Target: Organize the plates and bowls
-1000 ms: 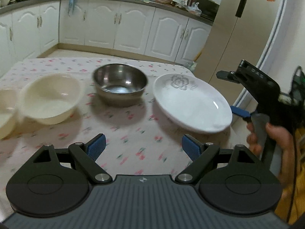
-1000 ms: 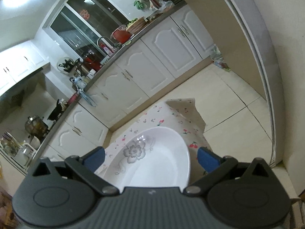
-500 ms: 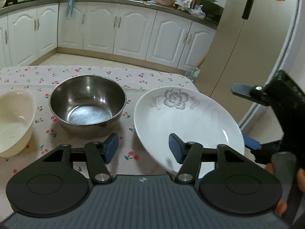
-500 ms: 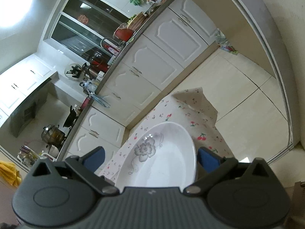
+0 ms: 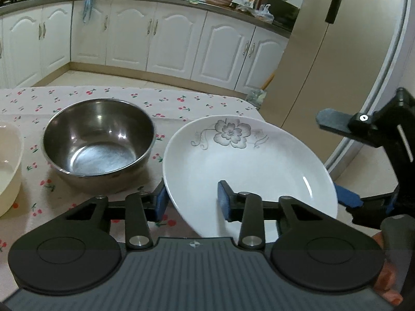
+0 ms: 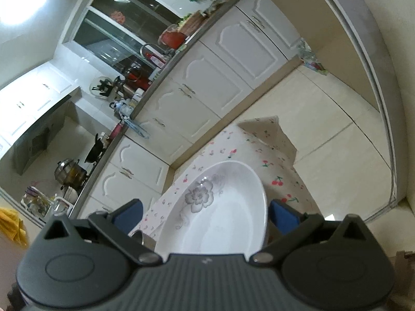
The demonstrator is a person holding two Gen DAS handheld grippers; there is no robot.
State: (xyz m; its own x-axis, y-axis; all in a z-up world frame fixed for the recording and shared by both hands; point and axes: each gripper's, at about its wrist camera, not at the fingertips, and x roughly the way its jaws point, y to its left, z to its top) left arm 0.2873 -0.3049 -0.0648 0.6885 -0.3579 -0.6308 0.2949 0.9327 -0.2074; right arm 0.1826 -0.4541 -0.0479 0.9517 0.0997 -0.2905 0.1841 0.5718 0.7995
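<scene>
A white plate [image 5: 246,160] with a grey flower lies tilted at the table's right end, its right side raised. My left gripper [image 5: 192,199] straddles its near left rim, one pad outside and one inside the dish. Its jaws are closing, and the pads do not visibly press. My right gripper [image 5: 329,156] stands open at the plate's right edge, its lower blue pad against the rim and its upper finger well above. In the right wrist view the plate [image 6: 220,207] fills the space between the wide jaws of the right gripper [image 6: 206,213]. A steel bowl [image 5: 98,140] sits left of the plate.
A cream bowl [image 5: 7,165] shows at the far left on the cherry-print tablecloth [image 5: 103,93]. The table's right edge falls just beyond the plate, with a tall fridge [image 5: 337,51] and white cabinets [image 5: 176,44] behind. A hand [image 5: 389,272] holds the right gripper.
My left gripper has moved forward and right from the middle of the table to the plate's rim, and its jaws have narrowed around it. The right wrist view has rolled slightly.
</scene>
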